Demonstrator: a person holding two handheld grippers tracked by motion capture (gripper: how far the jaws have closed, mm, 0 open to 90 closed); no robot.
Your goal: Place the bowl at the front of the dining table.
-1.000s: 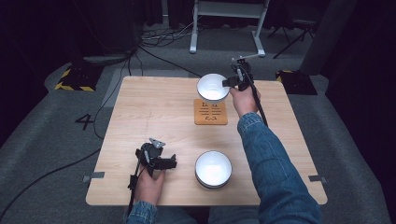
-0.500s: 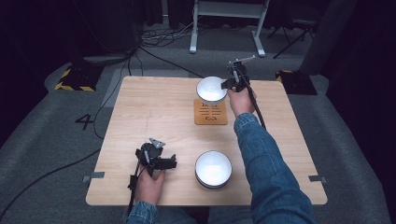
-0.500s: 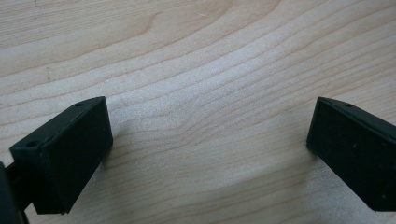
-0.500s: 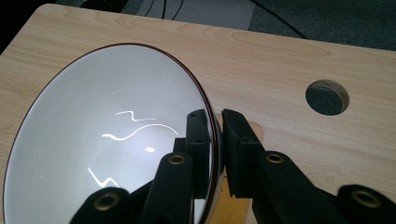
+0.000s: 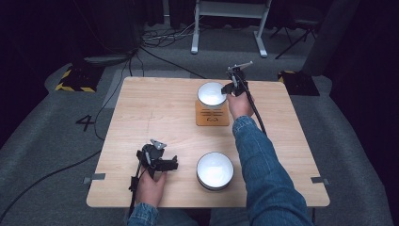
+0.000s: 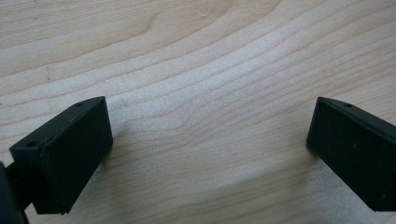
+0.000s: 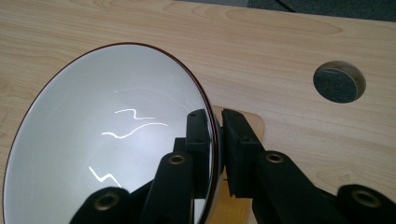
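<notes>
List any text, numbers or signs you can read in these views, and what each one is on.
"4": a dark numeral on the grey floor, left of the table.
Dark printed lines and a small mark on the wooden coaster under the far bowl: too small and blurred to read.
Yellow-and-black hazard stripes on the floor plate at far left: a sign without words.
Near bowl: no lettering visible.
</notes>
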